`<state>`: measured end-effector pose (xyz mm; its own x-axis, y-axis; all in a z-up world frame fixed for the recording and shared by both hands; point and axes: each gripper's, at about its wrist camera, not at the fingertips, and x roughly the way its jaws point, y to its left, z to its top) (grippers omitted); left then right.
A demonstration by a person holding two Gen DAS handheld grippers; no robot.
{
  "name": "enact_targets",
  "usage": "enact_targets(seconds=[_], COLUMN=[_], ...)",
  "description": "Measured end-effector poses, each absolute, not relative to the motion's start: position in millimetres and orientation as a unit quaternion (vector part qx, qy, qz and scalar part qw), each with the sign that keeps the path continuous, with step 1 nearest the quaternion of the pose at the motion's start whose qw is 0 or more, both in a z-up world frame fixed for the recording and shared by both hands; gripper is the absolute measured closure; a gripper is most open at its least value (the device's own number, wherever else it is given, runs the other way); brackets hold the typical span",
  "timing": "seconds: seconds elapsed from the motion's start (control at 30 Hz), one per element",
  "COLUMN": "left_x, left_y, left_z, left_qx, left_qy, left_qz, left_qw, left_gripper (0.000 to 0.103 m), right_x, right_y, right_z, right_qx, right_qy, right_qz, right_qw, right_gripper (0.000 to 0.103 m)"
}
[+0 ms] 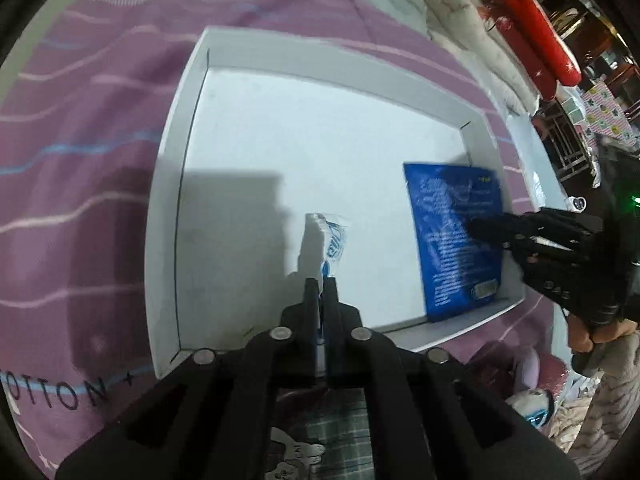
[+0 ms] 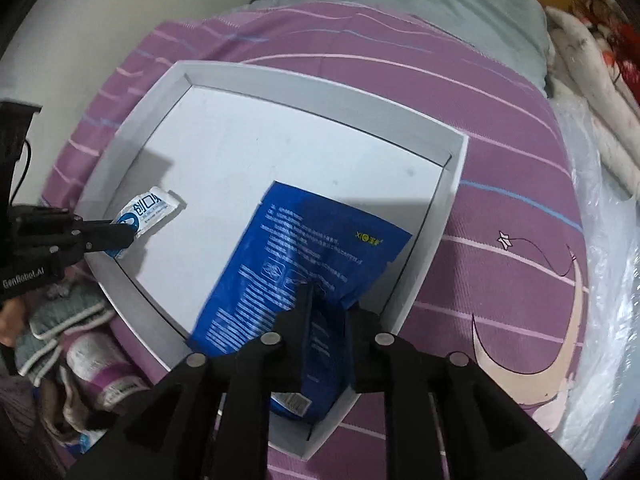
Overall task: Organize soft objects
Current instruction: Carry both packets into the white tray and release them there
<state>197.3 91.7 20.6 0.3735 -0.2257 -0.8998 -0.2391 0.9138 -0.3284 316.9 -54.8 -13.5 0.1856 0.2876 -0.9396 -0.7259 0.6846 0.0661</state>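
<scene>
A shallow white box (image 1: 176,184) lies on a purple striped bedspread; it also shows in the right wrist view (image 2: 120,152). My left gripper (image 1: 321,282) is shut on a small white and blue packet (image 1: 330,240) and holds it over the box floor; the packet also shows in the right wrist view (image 2: 150,210). My right gripper (image 2: 326,300) is shut on a large blue pouch (image 2: 304,248) that rests inside the box by its right wall. The pouch (image 1: 448,224) and the right gripper (image 1: 476,226) also show in the left wrist view.
The purple bedspread (image 2: 500,168) has a moon drawing at the right. A grey pillow (image 2: 460,4) lies behind. Red rolls (image 1: 536,40) and pale blankets (image 1: 472,28) sit at the far right. Clothes and a purple-labelled pack (image 2: 100,364) lie below the box's left side.
</scene>
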Motion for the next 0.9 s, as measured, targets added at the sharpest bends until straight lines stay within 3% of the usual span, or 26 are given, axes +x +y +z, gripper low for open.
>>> enact_targets(seconds=[0.07, 0.1, 0.13, 0.17, 0.23, 0.3, 0.33, 0.4, 0.47, 0.5, 0.53, 0.77, 0.9], left_x=[211, 207, 203, 201, 197, 196, 196, 202, 214, 223, 227, 241, 247], left_y=[88, 89, 92, 93, 99, 103, 107, 105, 101, 98, 96, 84, 72], left_z=[22, 25, 30, 33, 42, 48, 49, 49, 42, 38, 33, 15, 14], left_qx=[-0.214, -0.217, -0.222, -0.227, -0.234, -0.23, -0.226, -0.218, -0.219, -0.222, -0.221, -0.205, -0.184], left_qy=[0.56, 0.553, 0.546, 0.54, 0.524, 0.515, 0.512, 0.51, 0.525, 0.531, 0.538, 0.566, 0.575], left_qz=[0.0, -0.003, -0.002, 0.0, 0.002, 0.017, 0.022, 0.026, 0.022, 0.021, 0.019, 0.032, 0.024], left_qw=[0.8, 0.805, 0.808, 0.81, 0.819, 0.826, 0.829, 0.832, 0.822, 0.817, 0.813, 0.798, 0.797], left_gripper=[0.072, 0.063, 0.042, 0.031, 0.031, 0.032, 0.032, 0.046, 0.086, 0.091, 0.097, 0.101, 0.101], right_x=[312, 310, 308, 306, 302, 300, 300, 304, 310, 312, 314, 313, 315], right_y=[-56, -57, -57, -58, -59, -60, -62, -60, -57, -52, -46, -19, -27], right_z=[-9, -6, -1, 3, 13, 24, 29, 38, 39, 34, 30, -19, -20], right_qx=[-0.203, -0.199, -0.196, -0.2, -0.208, -0.22, -0.22, -0.199, -0.159, -0.144, -0.134, -0.087, -0.081], right_qy=[0.534, 0.533, 0.53, 0.523, 0.51, 0.493, 0.488, 0.486, 0.5, 0.513, 0.524, 0.575, 0.585], right_qz=[0.337, 0.337, 0.336, 0.33, 0.328, 0.305, 0.3, 0.306, 0.32, 0.325, 0.326, 0.325, 0.314], right_qw=[0.748, 0.75, 0.754, 0.76, 0.768, 0.785, 0.79, 0.794, 0.789, 0.781, 0.775, 0.746, 0.744], right_gripper=[0.083, 0.075, 0.058, 0.054, 0.04, 0.037, 0.037, 0.039, 0.064, 0.081, 0.086, 0.097, 0.101])
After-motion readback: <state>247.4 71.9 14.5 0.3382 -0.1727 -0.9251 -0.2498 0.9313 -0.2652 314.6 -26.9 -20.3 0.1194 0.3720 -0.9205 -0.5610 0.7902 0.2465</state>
